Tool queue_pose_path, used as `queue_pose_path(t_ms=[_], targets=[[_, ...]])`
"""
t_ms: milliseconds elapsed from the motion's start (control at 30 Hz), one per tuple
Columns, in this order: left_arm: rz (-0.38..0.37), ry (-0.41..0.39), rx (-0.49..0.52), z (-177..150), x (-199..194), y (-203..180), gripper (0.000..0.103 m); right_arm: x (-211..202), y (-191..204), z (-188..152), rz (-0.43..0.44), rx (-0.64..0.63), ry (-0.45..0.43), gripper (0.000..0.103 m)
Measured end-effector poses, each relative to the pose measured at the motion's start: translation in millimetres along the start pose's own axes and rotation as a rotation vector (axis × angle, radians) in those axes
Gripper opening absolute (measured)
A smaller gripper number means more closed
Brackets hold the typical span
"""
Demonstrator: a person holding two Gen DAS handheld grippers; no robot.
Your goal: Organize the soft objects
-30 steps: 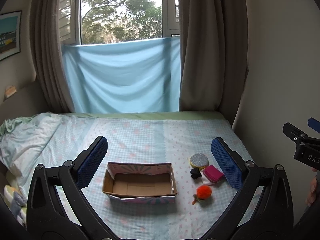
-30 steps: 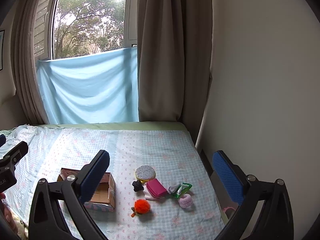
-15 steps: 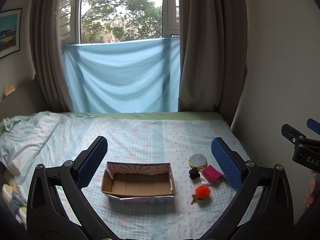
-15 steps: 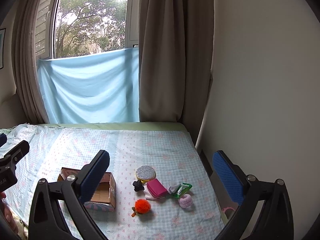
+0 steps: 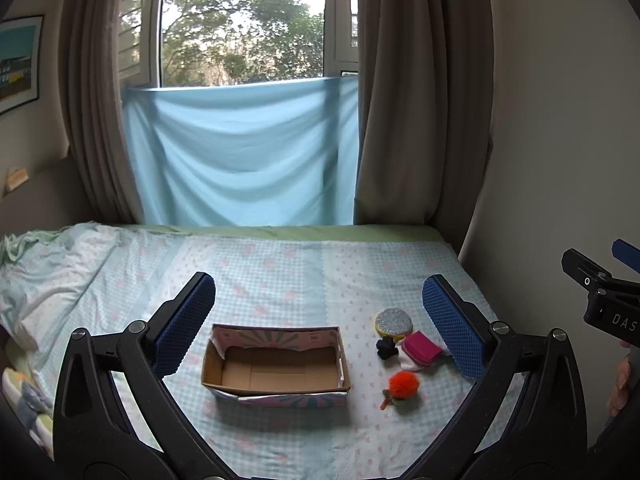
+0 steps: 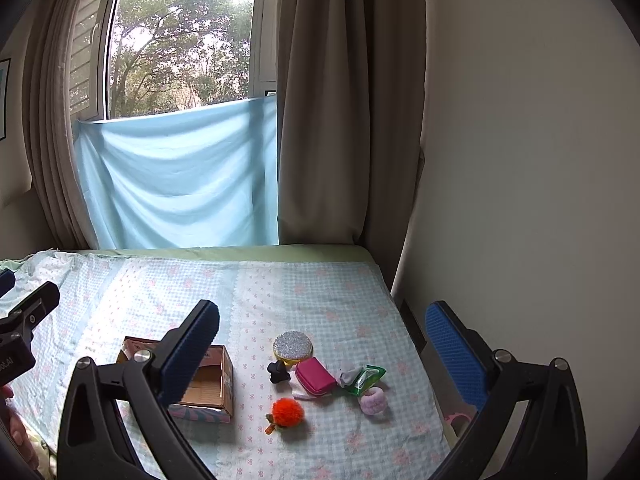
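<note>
Both grippers hang above the bed with jaws spread wide and nothing between them: the left gripper over the box, the right gripper over the cluster of soft things.

Going left to right across the bed, a rumpled blanket lies at the far left. Next comes the open cardboard box, empty inside, with a patterned outer wall. Just right of it, apart from the box, sits the cluster. A round glittery puff with a yellow rim is farthest back. In front of it a small black scrunchie sits just beside a pink pouch, which rests on a white scrap. An orange pompom lies nearest the camera, a little apart from the rest. Right of the pouch a grey cloth bit touches a green packet, and a pale pink scrunchie lies just in front of the packet, near the bed's right edge.

Behind the bed, a blue cloth covers the lower window between brown curtains.
</note>
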State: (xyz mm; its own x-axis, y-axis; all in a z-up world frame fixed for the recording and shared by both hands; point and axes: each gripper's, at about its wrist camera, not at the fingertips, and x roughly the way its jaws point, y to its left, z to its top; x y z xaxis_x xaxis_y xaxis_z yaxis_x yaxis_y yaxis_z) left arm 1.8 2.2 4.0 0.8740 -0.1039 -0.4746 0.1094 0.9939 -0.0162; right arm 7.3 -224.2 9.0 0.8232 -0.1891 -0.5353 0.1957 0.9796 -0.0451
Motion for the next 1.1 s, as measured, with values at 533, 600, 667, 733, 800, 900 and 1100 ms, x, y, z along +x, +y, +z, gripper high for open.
queue_pose_path(t_ms=[533, 600, 667, 733, 800, 900, 1100], targets=[[0.006, -0.006, -0.004, -2, 0, 6, 0.103, 2, 5, -1, 0.008, -0.004, -0.008, 0.103], [0.008, -0.007, -0.005, -2, 0, 6, 0.103, 1, 5, -1, 0.011, -0.002, -0.008, 0.103], [0.01, -0.007, -0.006, -2, 0, 6, 0.103, 1, 6, -3, 0.013, -0.003, -0.008, 0.103], [0.008, -0.006, -0.009, -3, -1, 8, 0.103, 1, 7, -3, 0.014, -0.005, -0.008, 0.103], [0.006, -0.006, -0.013, -2, -1, 10, 0.103, 1, 8, -3, 0.016, -0.006, -0.008, 0.103], [0.007, -0.008, -0.013, -2, -3, 11, 0.103, 1, 8, -3, 0.017, -0.006, -0.008, 0.103], [0.009, -0.01, -0.013, -1, -3, 11, 0.103, 0, 10, -4, 0.021, -0.007, -0.01, 0.103]])
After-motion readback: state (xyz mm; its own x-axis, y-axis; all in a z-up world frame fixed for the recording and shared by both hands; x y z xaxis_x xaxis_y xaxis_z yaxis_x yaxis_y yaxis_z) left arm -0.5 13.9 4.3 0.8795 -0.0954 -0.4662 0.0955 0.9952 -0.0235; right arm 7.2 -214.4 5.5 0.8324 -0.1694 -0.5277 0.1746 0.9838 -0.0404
